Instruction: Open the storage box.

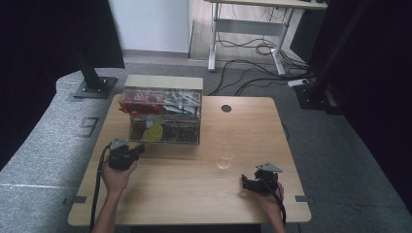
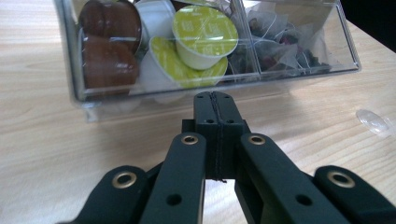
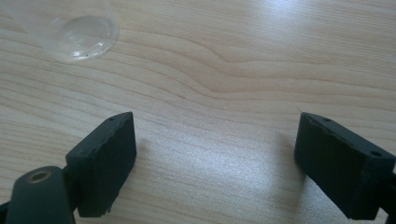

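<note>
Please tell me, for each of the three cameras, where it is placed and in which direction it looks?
High view: above the near table edge, looking forward and down; shows both forearms, left gripper, right gripper.
Left gripper view: rides that gripper, facing the clear box of capsules; its jaws are shut.
Right gripper view: rides that gripper, facing the table; its jaws are open.
Shared: the clear cup appears in the right gripper view and the high view.
</note>
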